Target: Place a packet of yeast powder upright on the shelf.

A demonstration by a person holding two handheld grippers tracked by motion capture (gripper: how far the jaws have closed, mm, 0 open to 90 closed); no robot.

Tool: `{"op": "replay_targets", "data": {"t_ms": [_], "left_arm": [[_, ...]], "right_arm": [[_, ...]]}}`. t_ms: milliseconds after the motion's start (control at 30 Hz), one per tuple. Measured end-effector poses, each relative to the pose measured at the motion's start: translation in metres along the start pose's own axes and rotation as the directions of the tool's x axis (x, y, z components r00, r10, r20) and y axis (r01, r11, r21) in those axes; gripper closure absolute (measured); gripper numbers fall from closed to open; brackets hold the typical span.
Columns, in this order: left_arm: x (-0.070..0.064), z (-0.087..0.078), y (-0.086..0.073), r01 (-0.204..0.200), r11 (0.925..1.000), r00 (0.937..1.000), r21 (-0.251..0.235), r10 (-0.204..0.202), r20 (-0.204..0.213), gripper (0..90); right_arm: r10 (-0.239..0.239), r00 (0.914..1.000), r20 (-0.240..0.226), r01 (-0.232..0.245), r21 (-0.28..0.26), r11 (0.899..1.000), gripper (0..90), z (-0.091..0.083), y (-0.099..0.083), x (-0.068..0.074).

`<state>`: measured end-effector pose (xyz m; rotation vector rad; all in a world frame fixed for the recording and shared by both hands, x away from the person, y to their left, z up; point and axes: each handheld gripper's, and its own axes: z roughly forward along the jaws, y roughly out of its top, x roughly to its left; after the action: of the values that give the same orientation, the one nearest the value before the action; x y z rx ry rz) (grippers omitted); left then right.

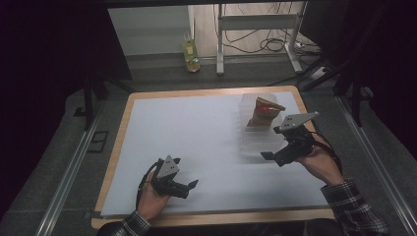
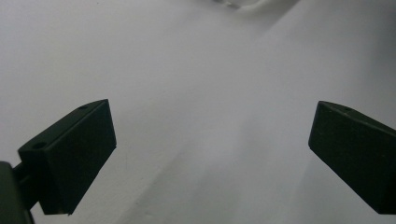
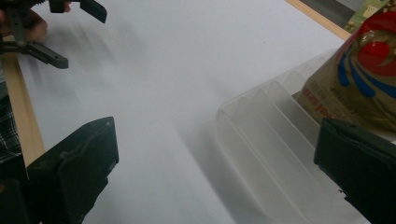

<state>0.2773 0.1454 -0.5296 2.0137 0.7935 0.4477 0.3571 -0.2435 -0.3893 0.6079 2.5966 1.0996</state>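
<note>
The snack bag (image 1: 265,112) stands in the clear rack (image 1: 255,140), both grippers' fingers spread wide, holding nothing.

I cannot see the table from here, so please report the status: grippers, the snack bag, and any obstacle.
Left gripper open, empty, low over white mat. Right gripper open, beside clear ribbed tray. Snack bag stands in tray, untouched. Nothing in the way.

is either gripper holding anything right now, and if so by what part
Nothing is held. The left gripper is open over the bare white table sheet. The right gripper is open beside the clear ribbed plastic tray holding a brown snack bag.
</note>
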Motion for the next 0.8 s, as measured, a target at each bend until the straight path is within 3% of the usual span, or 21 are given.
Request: {"op": "replay_targets", "data": {"t_ms": [800], "left_arm": [[0.000, -0.001, 0.000, -0.002, 1.0000, 1.0000, 0.001, 0.002, 0.001, 0.8]], "right_arm": [[0.003, 0.9996, -0.029, -0.004, -0.017, 1.000, 0.0, 0.013, -0.021, 0.026]]}}
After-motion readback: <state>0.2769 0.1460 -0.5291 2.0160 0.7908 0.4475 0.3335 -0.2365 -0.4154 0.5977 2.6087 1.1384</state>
